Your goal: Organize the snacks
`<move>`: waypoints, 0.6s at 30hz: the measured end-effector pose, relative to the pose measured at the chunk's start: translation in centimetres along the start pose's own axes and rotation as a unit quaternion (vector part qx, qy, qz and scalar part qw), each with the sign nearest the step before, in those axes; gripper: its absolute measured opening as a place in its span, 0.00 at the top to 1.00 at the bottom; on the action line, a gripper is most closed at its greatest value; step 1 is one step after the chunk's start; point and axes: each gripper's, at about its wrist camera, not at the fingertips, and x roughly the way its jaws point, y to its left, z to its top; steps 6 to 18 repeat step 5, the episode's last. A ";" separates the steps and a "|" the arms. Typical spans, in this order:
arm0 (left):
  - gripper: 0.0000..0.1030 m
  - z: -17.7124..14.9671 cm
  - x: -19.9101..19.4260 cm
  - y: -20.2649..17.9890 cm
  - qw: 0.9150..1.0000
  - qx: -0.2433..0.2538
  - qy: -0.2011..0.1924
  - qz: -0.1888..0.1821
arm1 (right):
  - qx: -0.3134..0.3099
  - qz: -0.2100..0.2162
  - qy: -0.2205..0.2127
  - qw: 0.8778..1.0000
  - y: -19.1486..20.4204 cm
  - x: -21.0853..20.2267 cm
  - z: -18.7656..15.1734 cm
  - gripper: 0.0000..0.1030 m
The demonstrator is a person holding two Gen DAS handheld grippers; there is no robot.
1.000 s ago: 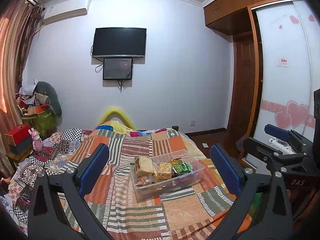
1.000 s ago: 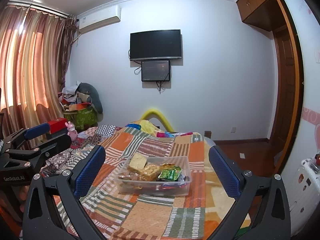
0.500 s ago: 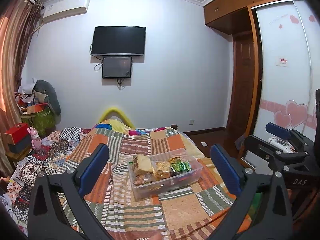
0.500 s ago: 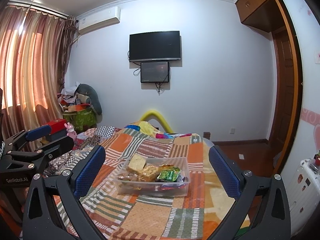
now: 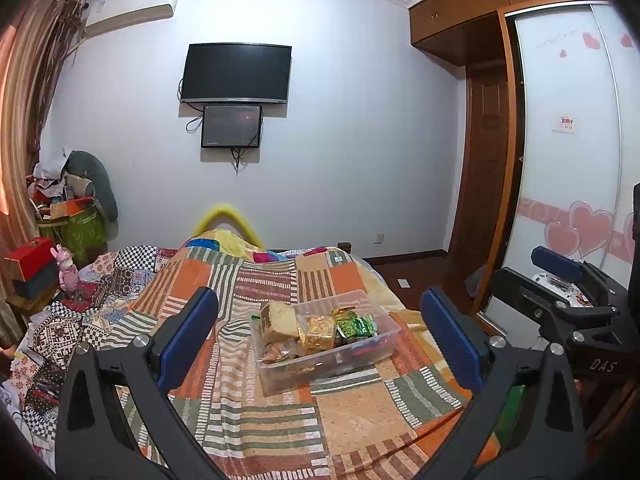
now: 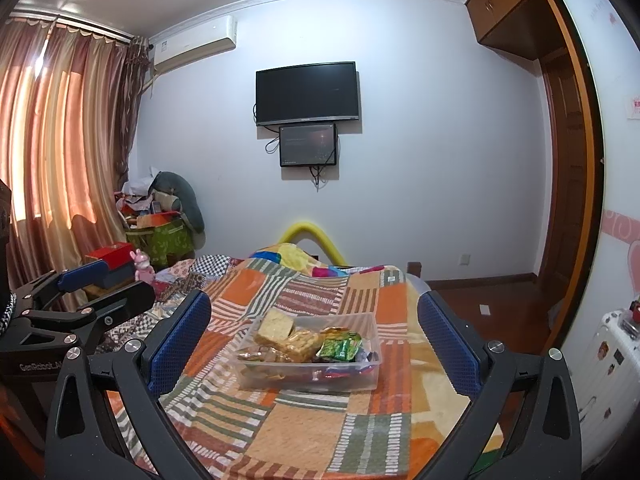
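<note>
A clear plastic box point(image 5: 376, 354) point(image 6: 370, 376) sits on the patchwork bedspread point(image 5: 352, 412) point(image 6: 304, 424), holding several snack packs: a tan bread pack point(image 5: 278, 322) point(image 6: 274, 326), a golden pack point(image 5: 318, 332) point(image 6: 302, 344) and a green pack point(image 5: 354, 326) point(image 6: 340, 350). My left gripper point(image 5: 320, 338) is open and empty, held above the bed short of the box. My right gripper point(image 6: 314, 340) is open and empty too, also short of the box. Each gripper shows at the edge of the other's view, the right one point(image 5: 568, 288) and the left one point(image 6: 76, 296).
The bed ends near a white wall with a TV point(image 5: 236, 74). A cluttered corner with a green bag point(image 5: 76, 228) and a red box point(image 5: 30, 256) lies left. A wardrobe with a sliding door point(image 5: 568, 152) and wooden floor point(image 6: 472, 300) lie right.
Both views have shifted slightly; the box sits a little lower and nearer in the left wrist view. Both grippers stay open and empty.
</note>
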 end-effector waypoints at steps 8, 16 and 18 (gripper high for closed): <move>0.00 0.0 0.2 0.0 1.000 -0.004 0.003 -0.002 | -0.001 0.001 0.001 1.000 0.1 0.0 0.0 0.00; 0.00 0.0 0.2 0.0 1.000 -0.004 0.003 -0.002 | -0.001 0.001 0.001 1.000 0.1 0.0 0.0 0.00; 0.00 0.0 0.2 0.0 1.000 -0.004 0.003 -0.002 | -0.001 0.001 0.001 1.000 0.1 0.0 0.0 0.00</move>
